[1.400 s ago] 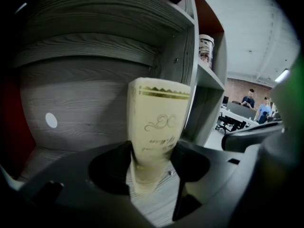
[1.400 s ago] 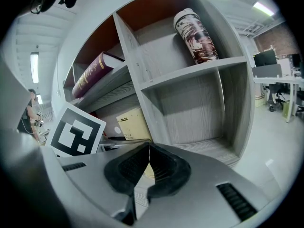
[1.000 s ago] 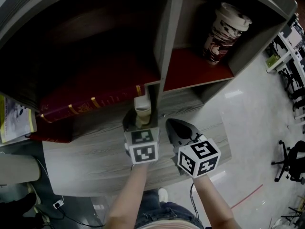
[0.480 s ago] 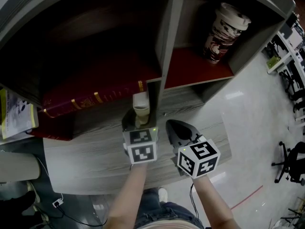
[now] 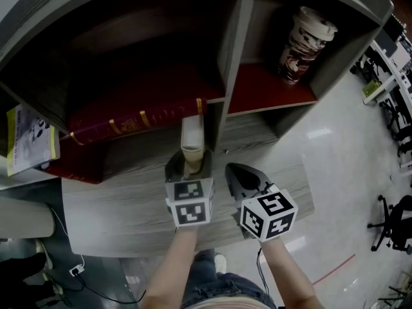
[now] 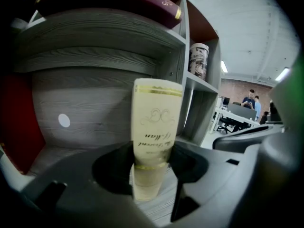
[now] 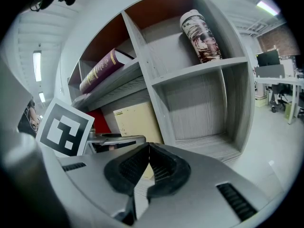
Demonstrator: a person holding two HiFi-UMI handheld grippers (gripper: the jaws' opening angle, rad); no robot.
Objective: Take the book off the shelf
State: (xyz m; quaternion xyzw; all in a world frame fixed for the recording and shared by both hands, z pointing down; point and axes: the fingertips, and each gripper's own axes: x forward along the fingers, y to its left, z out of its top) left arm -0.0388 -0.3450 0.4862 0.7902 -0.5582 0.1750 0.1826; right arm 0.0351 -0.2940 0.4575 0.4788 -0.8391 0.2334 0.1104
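A slim cream book (image 5: pixel 192 140) with gold print on its spine stands upright in the lower compartment of the grey shelf (image 5: pixel 222 76). My left gripper (image 5: pixel 190 163) has that cream book (image 6: pixel 156 122) between its jaws, which are closing, and the dark pads touch both covers. The same book's cover (image 7: pixel 135 118) shows in the right gripper view. My right gripper (image 5: pixel 241 172) hangs just right of the left one, shut and empty, its pads meeting (image 7: pixel 148 148). A thick maroon book (image 5: pixel 135 118) lies flat on the shelf board above.
A printed paper cup (image 5: pixel 306 40) stands in the upper right compartment. A yellow leaflet (image 5: pixel 29 140) sticks out at the far left. Office chairs (image 5: pixel 393 214) and desks stand on the glossy floor to the right. People stand far off (image 6: pixel 251 99).
More of the cream book's spine shows in front of the left gripper than a second ago. The shelf has drifted slightly right in the head view. The right gripper has stayed put.
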